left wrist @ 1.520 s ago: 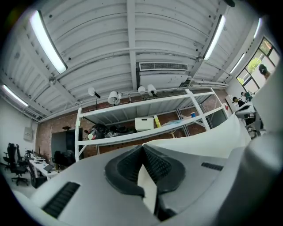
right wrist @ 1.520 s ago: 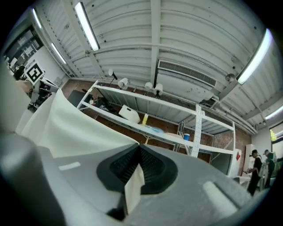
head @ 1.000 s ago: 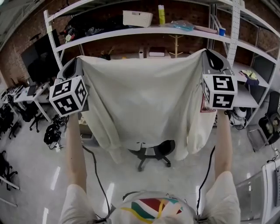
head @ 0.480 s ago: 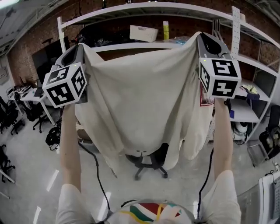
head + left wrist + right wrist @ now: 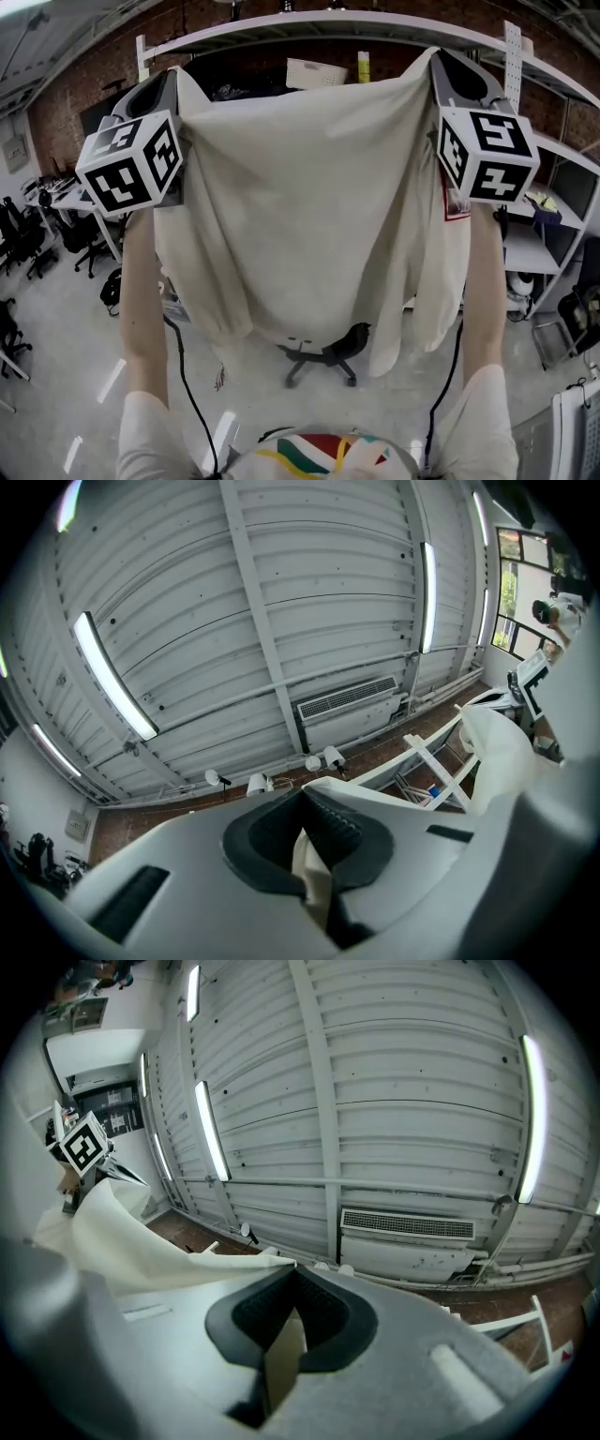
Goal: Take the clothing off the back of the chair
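Observation:
A cream-white garment (image 5: 309,206) hangs spread out in the air between my two grippers, its sleeves dangling at both sides. My left gripper (image 5: 176,80) is shut on the garment's top left corner, and cloth (image 5: 314,878) shows pinched between its jaws. My right gripper (image 5: 433,58) is shut on the top right corner, with cloth (image 5: 281,1363) pinched there too. Both grippers are raised and point upward at the ceiling. The black office chair (image 5: 323,352) stands on the floor below the garment, only its base and seat showing; the garment hangs free above it.
White metal shelving (image 5: 309,19) with a basket (image 5: 316,73) and a bottle (image 5: 363,66) runs behind the garment against a brick wall. Desks and black chairs (image 5: 28,234) stand at the left; a shelf unit (image 5: 544,234) stands at the right. Cables (image 5: 187,375) trail from both grippers.
Both grippers have risen, lifting the garment higher; its hem now hangs above the chair, showing more of the chair's base and seat.

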`<state>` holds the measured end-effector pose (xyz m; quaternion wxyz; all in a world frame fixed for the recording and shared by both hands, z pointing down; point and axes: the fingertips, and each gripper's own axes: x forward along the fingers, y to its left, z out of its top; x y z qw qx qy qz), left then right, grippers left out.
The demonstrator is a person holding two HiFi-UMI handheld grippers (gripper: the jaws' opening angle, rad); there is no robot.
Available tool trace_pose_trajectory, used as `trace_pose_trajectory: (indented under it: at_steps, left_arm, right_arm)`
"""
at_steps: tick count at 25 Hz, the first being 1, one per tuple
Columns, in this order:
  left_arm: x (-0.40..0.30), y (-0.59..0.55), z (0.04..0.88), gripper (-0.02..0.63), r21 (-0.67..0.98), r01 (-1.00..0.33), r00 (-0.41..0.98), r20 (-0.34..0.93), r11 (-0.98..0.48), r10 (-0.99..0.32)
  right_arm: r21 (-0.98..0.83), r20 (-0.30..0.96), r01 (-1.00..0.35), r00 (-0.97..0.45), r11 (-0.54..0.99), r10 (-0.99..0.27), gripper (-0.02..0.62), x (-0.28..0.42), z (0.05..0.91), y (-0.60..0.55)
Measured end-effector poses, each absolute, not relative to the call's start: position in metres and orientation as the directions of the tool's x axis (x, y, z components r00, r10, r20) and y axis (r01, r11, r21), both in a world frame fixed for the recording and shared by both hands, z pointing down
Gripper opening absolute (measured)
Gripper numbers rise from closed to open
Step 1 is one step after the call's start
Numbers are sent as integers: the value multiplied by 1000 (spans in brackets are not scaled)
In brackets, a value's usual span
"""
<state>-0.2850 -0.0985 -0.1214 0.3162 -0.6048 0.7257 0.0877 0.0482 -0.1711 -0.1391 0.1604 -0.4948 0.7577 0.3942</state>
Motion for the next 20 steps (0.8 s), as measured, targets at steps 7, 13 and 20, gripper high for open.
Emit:
trace_pose_trajectory:
  at_steps: [7,13,20]
  left_arm:
    - [-248,-100,-49,12,-279,-939,-32,-515,203,-857]
    - [-221,-113,33,12,-291,-944,-18,-432,158,-902]
    - [-214,-134,135,12,-273,-949,-61,-327,157,-943]
  right_arm:
    - [455,-583,-841,-530,293,-615,5,51,-63,-160]
    - [442,-492,-809,-580,387,-649,5,48,24,-176]
    - [359,-363,-783,-619,509,-696,5,34,130,-204]
